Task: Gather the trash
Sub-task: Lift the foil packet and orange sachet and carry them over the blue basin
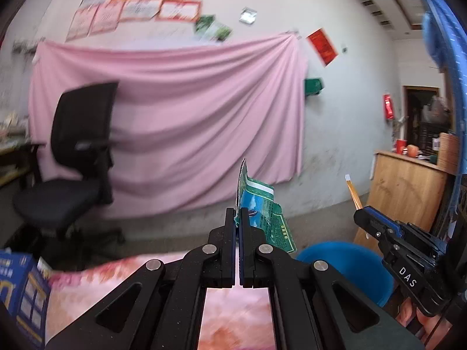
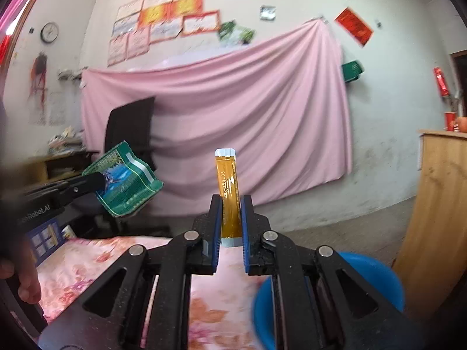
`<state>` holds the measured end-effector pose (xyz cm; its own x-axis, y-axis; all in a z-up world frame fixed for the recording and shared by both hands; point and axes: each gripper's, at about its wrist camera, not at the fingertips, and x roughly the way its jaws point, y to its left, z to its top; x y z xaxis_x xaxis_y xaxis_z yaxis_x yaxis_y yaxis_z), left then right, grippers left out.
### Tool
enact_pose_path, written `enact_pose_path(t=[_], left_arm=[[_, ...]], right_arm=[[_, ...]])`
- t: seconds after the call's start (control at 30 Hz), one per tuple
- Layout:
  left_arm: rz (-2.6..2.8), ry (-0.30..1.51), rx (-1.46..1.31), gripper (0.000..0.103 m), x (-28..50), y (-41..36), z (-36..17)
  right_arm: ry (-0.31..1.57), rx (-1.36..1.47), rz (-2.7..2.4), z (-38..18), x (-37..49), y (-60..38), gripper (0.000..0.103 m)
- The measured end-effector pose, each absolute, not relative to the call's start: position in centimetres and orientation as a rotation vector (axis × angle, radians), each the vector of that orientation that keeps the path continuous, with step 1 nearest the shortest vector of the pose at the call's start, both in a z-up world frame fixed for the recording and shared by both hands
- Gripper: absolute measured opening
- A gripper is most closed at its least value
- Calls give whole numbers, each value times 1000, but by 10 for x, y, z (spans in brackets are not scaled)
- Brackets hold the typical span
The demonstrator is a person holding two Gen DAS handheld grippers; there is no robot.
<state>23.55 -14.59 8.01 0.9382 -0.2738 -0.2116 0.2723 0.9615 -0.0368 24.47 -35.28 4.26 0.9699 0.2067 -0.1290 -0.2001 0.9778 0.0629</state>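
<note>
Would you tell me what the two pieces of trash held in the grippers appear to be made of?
Green wrapper in the left gripper: likely thin printed plastic film, glossy, creased and crumpled. Amber strip in the right gripper: probably a flexible flat ribbon cable, translucent orange film with pale stiffened ends and printed digits.

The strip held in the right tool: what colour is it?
Amber-orange with pale ends, on the strip; clearest in the right wrist view.

Two grippers [image 1: 237,218] [image 2: 230,204]; one wrapper [image 1: 259,204]; one ribbon strip [image 2: 227,186]; one blue bin [image 2: 376,274]; one chair [image 1: 76,134].
</note>
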Motion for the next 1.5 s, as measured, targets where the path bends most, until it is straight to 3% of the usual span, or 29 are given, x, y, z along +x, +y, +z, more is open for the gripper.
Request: enact_pose_path(t=[0.47, 0.7, 1.5], left_arm=[[-443, 109, 84, 0, 221, -269, 87], [-483, 184, 107, 0, 236, -311, 73], [-473, 486, 144, 0, 289, -341, 26]], right_arm=[[83, 104, 35, 52, 222, -437, 36], [150, 169, -11, 42, 226, -468, 36], [459, 267, 11, -7, 271, -491, 36]])
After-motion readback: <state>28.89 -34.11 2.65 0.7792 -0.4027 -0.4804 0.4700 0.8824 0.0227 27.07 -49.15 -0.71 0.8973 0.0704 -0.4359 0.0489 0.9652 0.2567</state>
